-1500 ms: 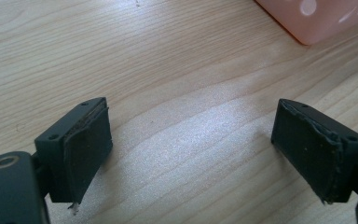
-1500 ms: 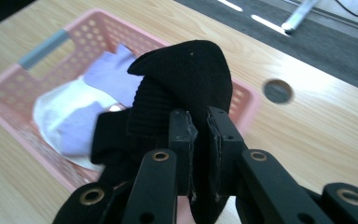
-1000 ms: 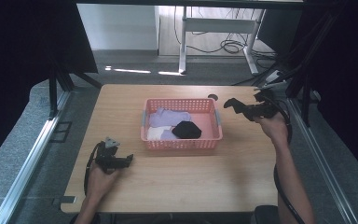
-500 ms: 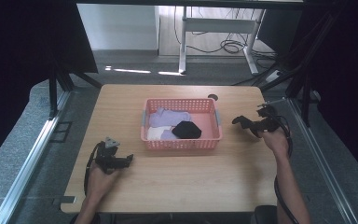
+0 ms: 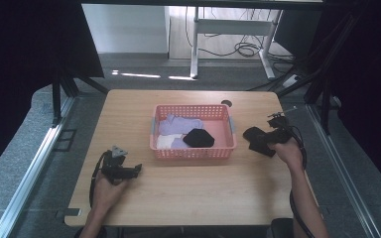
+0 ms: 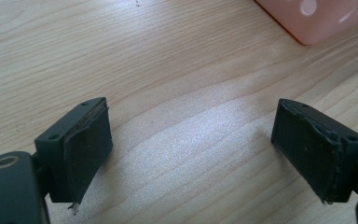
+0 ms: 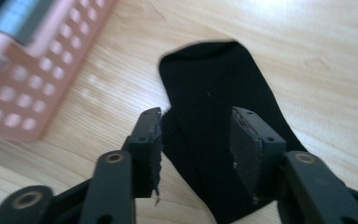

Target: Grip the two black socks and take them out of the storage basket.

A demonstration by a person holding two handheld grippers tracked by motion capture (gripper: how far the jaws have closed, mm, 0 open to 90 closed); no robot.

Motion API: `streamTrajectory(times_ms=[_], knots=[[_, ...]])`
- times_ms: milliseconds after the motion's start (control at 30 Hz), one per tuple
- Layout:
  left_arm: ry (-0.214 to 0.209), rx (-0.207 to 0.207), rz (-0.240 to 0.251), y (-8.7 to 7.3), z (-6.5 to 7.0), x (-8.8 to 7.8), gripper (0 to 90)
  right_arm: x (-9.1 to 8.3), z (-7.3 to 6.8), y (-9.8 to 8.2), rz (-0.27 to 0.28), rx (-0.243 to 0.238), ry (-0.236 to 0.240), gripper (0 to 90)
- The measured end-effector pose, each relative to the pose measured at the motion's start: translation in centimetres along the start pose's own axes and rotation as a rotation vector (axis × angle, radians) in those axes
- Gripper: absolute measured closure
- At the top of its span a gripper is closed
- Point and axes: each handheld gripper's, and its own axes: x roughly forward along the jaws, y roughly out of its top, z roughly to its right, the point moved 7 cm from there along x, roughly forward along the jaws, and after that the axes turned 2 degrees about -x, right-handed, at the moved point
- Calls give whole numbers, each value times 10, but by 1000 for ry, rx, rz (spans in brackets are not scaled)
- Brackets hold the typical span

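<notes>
While lowered: right claw (image 5: 254, 140) | black sock (image 7: 223, 116) seemingly tabled

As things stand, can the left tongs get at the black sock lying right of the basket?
Probably not directly: the left tongs rest on the table's left, and the pink basket stands between them and the black sock, which the right tongs straddle.

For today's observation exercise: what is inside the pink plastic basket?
Inside the pink perforated plastic basket lie a lavender cloth, a crumpled black cloth and a white cloth. Anything beneath them is covered.
</notes>
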Motion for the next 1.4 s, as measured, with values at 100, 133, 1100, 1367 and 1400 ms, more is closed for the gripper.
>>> streamTrajectory(times_ms=[100,133,1100,1367,1400], knots=[[1,0,-2,0,0,0,118,-5,-5,6,18,-15,5,471],[1,0,-2,0,0,0,118,-7,-7,8,21,-19,9,461],[-1,1,-3,0,0,0,118,6,-110,69,51,-241,170,308],[-1,1,1,0,0,0,118,32,-150,78,27,-298,225,303],[-1,1,1,0,0,0,118,32,-150,78,27,-298,225,303]])
